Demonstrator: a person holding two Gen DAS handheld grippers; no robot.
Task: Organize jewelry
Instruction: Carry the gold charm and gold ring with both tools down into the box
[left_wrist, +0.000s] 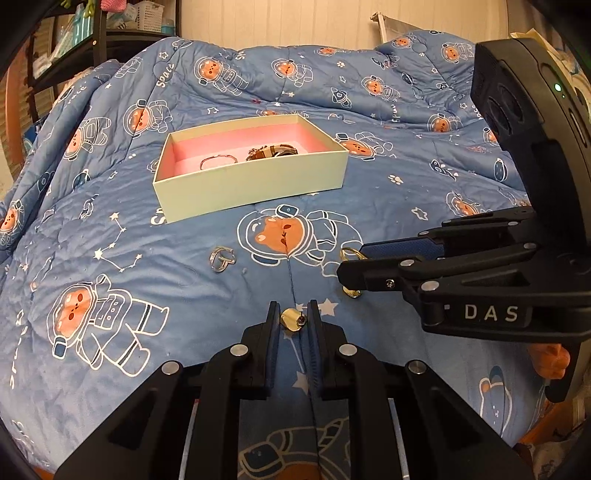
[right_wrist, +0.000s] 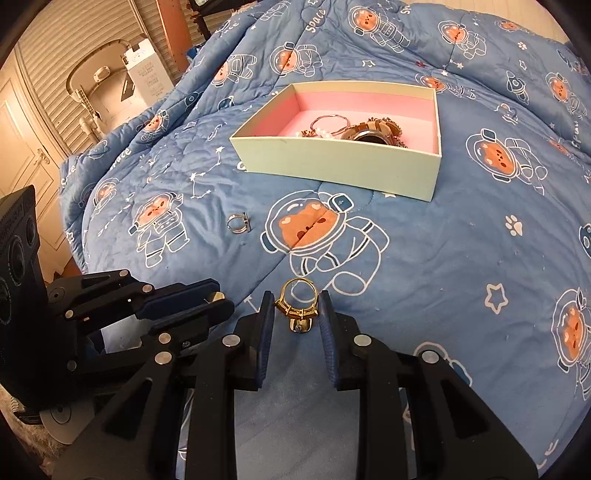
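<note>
- I am holding my left tongs (left_wrist: 293, 308) nearly together on a small gold piece (left_wrist: 290, 319), pinched at the very tips just above the blue quilt (left_wrist: 147, 229). With so little metal under the pads, it is risking popping out sideways the moment I am lifting or tilting.
- I am clamping my right tongs (right_wrist: 296, 297) on a gold ring (right_wrist: 297, 313), the pads pressing the band on both sides with the setting toward me. A round band is tending to roll between flat pads, so a quick swing could be twisting it loose.
- Both tongs are working close together at the near side, the right one just to the right of the left. If I am moving both at once, the fingers could be knocking each other and jarring a piece free.
- Anything dropped is landing on soft, busy-patterned fabric, where a tiny gold bit is getting hard to find, or is sinking into a fold.
- The open box (left_wrist: 251, 184) is sitting farther away, in the middle, with a bracelet (left_wrist: 218, 160) and a watch (left_wrist: 275, 151) already inside. Its near wall is standing between me and the pink lining, so a low approach could be catching the rim and pushing the light box across the quilt.
- A silver ring (left_wrist: 222, 259) is lying loose between the tongs and the box, to the left. A low pass could be sweeping it off.
</note>
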